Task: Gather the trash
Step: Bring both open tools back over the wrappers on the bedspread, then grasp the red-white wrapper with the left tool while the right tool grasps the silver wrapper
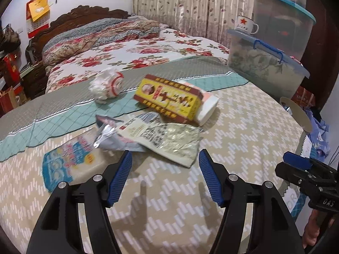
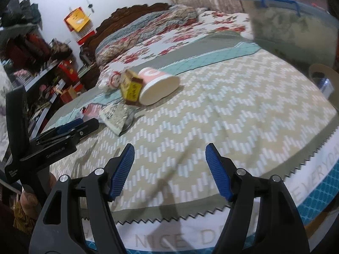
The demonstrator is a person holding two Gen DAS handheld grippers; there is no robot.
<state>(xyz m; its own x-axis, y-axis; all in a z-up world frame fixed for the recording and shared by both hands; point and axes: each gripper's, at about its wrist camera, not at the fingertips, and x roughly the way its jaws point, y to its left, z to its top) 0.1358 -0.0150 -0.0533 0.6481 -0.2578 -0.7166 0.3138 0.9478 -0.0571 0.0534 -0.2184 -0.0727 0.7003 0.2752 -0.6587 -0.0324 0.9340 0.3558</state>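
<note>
Trash lies on a zigzag-patterned cloth [image 1: 243, 131]: a yellow and brown box [image 1: 167, 96] leaning on a pink and white paper cup [image 1: 206, 103], a crumpled white wrapper ball [image 1: 107, 84], a flattened foil packet [image 1: 161, 135] and a blue and white pack [image 1: 70, 160]. My left gripper [image 1: 165, 175] is open and empty just short of the foil packet. My right gripper [image 2: 169, 169] is open and empty over the cloth's near edge, well short of the cup [image 2: 159, 85] and box [image 2: 131, 90]. The left gripper also shows in the right wrist view [image 2: 70, 127].
Stacked clear plastic storage tubs [image 1: 273, 63] with a star-marked enamel mug [image 1: 245, 24] stand at the right. A roll of tape [image 1: 296, 114] sits at the cloth's right edge. A bed with a floral quilt [image 1: 118, 48] lies behind, cluttered shelves [image 2: 38, 63] to the left.
</note>
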